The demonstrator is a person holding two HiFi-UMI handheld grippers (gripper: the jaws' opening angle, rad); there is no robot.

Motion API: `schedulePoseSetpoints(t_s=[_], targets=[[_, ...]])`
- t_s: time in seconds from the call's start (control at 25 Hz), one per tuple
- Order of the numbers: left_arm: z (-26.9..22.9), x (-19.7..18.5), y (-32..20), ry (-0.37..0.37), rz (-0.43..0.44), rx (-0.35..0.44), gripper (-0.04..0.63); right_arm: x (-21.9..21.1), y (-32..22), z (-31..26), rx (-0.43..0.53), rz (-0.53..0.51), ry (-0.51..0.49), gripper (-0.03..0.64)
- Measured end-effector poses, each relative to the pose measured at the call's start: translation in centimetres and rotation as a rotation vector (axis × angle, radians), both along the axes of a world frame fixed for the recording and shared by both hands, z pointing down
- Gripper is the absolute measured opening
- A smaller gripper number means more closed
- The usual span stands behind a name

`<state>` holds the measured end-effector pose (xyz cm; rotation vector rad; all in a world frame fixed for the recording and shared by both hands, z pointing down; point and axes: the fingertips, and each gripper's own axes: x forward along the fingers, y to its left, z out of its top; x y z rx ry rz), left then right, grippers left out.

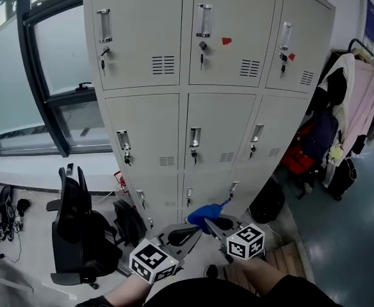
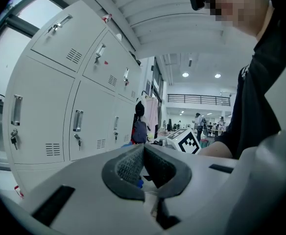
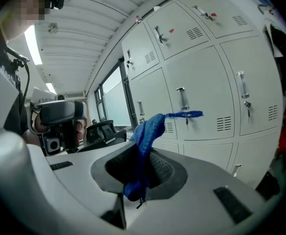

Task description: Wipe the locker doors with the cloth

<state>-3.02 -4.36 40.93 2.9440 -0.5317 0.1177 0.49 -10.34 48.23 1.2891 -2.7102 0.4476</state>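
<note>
Grey metal locker cabinet: one, with nine doors counted in three rows of three. All are shut, so contents unseen. Keys hang in several locks.

Blue woven cloth: one, pinched between the jaws of my right gripper. Its loose end sticks up, in front of the bottom row of doors.

My left gripper: jaws pressed together, nothing between them.

Black office chair: at least one, on the floor left of the cabinet.

Clothes rack: one, to the right, hung with garments.
</note>
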Motion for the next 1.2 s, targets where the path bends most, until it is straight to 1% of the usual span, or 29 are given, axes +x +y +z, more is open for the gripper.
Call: schedulePoseSetpoints(t_s=[0.12, 0.24, 0.4, 0.52, 0.64, 0.88, 1.2], targets=[[0.3, -1.4, 0.5, 0.01, -0.004, -0.009, 0.006, -1.4, 1.6, -0.8, 0.014, -0.004, -0.002, 0.044], [0.5, -1.8, 1.0, 0.012, -0.018, -0.018, 0.006, -1.4, 2.6, -1.3, 0.029, -0.018, -0.012, 0.044], [0.0, -2.1, 1.6, 0.01, -0.069, -0.031, 0.006, -1.9, 3.8, -2.3, 0.039, -0.094, -0.027, 0.044], [-0.6, -1.9, 1.9, 0.006, -0.092, -0.027, 0.006, -2.1, 4.9, -4.3, 0.094, -0.148, -0.041, 0.044], [-0.8, -1.2, 2.1, 0.002, -0.099, -0.014, 0.006, -2.1, 5.7, -5.4, 0.148, -0.176, -0.055, 0.044], [-1.1, 0.0, 3.3, 0.013, -0.102, -0.016, 0.006, -1.2, 6.9, -5.7, 0.171, -0.198, -0.048, 0.044], [-0.7, 0.6, 3.8, 0.008, -0.117, -0.025, 0.006, -0.2, 7.7, -6.0, 0.17, -0.193, -0.065, 0.044]])
